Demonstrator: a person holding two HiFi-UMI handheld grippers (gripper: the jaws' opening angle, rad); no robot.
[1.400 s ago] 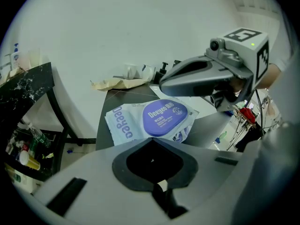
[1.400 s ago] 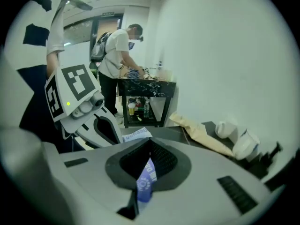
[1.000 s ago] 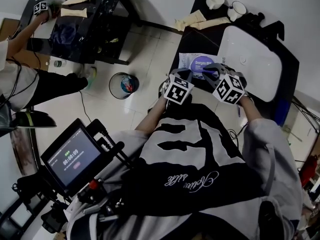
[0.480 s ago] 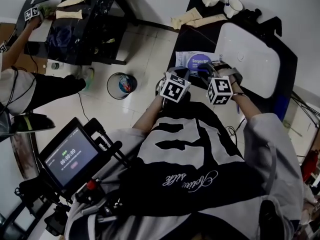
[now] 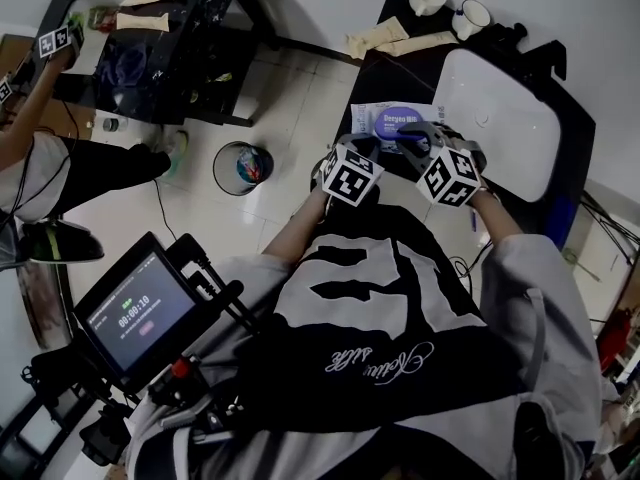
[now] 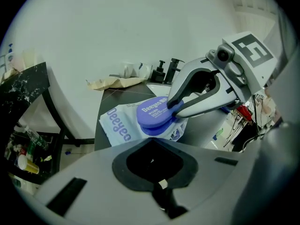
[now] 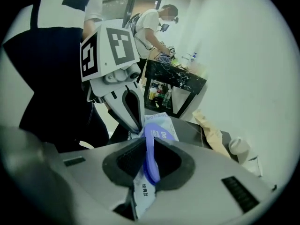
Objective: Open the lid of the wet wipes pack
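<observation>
The pale blue, soft-film wet wipes pack [image 6: 118,125] lies flat on the dark worktop [image 6: 112,98], printed face up, in front of the person and between the two tools. The opening step looks to be under way. The right gripper [image 6: 175,108] has its fingers closed on the rim of the round purple plastic lid [image 6: 153,112]. In the right gripper view the lid stands edge-on between the pads, with a strip of the pack's film below it. Seen from the left gripper view, the lid sits a little clear of the darker purple base ring [image 6: 161,128] beneath it, so it appears unlatched but only slightly raised. The left gripper [image 7: 137,127] reaches down to the near edge of the pack with its fingers drawn together. It seems to pinch the film there, though that contact is small in the pictures. The next move probably calls for the right gripper to swing the lid up and back about its hinge, not pull it straight away. Meanwhile the left one would need to pin the pack to the worktop. The pack is light and limp, so without that hold it would likely lift or fold with the lid.
</observation>
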